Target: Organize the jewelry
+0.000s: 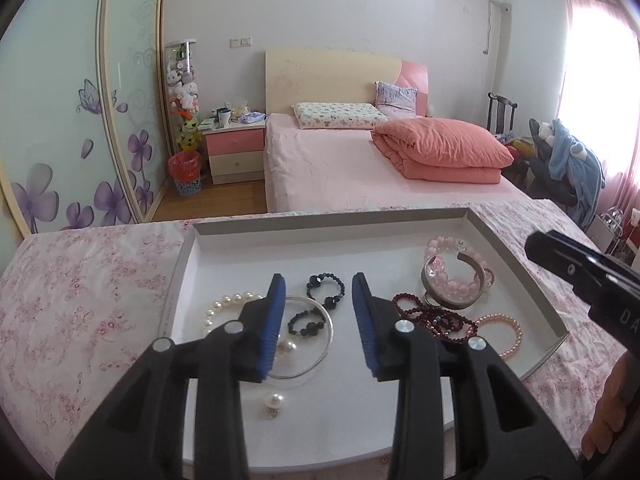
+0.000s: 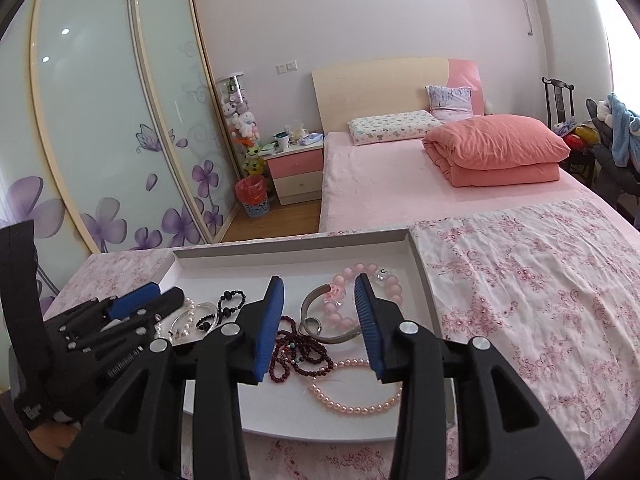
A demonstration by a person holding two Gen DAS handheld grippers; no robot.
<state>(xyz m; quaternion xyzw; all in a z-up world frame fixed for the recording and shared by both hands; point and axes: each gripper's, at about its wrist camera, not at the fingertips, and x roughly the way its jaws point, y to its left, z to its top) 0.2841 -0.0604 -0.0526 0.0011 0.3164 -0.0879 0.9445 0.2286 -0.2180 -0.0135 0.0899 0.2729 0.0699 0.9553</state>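
We see a shallow white tray [image 1: 520, 264] holding loose jewelry: a white pearl bracelet [image 1: 218, 308], black bead loops [image 1: 325, 285], dark red beads [image 1: 432, 316], a pink bead bracelet [image 1: 456, 280] and a pink pearl strand [image 2: 352, 396].

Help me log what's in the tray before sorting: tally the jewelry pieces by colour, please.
White pearl: 2, the bracelet and a loose earring
Black bead: 2 bracelets
Clear bangle: 1
Pink: 2, large beads and small pearls
Dark red strand: 1
Silver cuff: 1
Total: 9
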